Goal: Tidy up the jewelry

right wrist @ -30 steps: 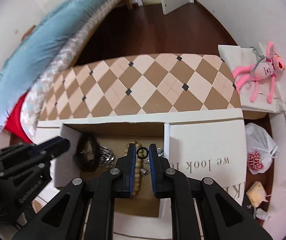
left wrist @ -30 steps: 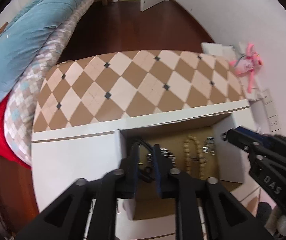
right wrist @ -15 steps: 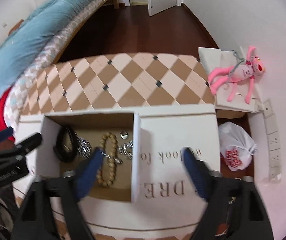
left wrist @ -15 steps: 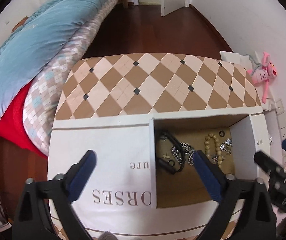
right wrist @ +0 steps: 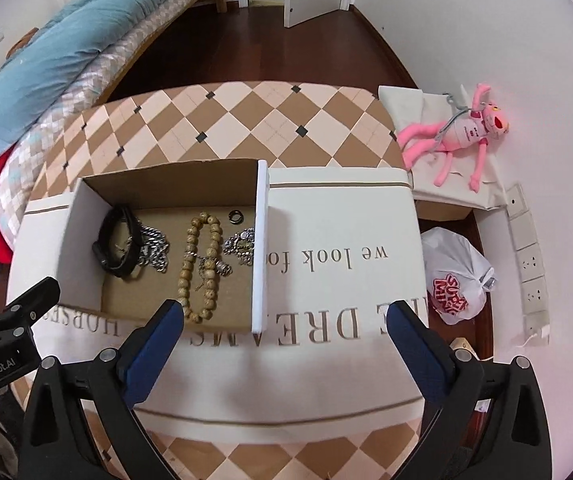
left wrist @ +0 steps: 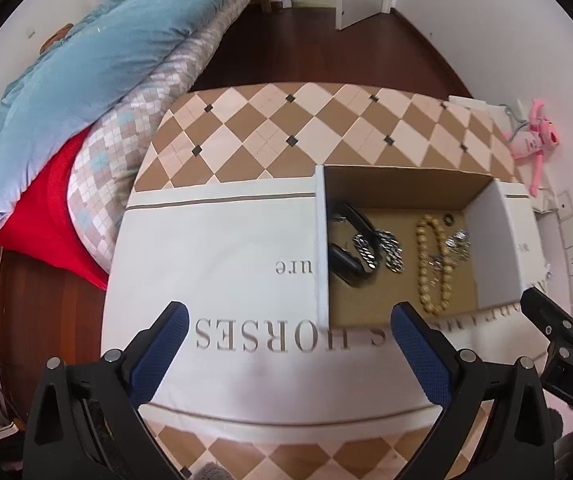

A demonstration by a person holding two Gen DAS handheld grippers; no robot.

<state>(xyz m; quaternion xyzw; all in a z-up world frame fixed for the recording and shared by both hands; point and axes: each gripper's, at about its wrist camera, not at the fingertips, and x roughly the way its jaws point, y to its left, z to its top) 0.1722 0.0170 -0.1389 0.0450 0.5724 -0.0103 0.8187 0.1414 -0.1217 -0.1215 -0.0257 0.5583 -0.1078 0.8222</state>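
Note:
An open cardboard box [left wrist: 406, 188] [right wrist: 166, 184] with white flaps sits on a checked table. Inside lie a black strap [left wrist: 350, 264] [right wrist: 116, 246], a silver chain [left wrist: 390, 248] [right wrist: 154, 248], a wooden bead bracelet [left wrist: 432, 264] [right wrist: 202, 268], a silver trinket [left wrist: 456, 240] [right wrist: 240, 244] and a small dark ring [left wrist: 449, 219] [right wrist: 236, 216]. My left gripper [left wrist: 286, 344] is open and empty above the left flap. My right gripper [right wrist: 282, 340] is open and empty above the right flap. Each gripper's side shows in the other's view.
The checked table [left wrist: 306, 128] [right wrist: 226, 120] stretches behind the box. A bed with a blue quilt [left wrist: 86, 60] [right wrist: 46, 44] is at the left. A pink plush toy [right wrist: 462, 132] and a white plastic bag [right wrist: 454, 280] lie at the right by the wall.
Both grippers opened wide and drew back from the box. The dark ring that my right gripper held now lies in the box. The black strap lies in the box.

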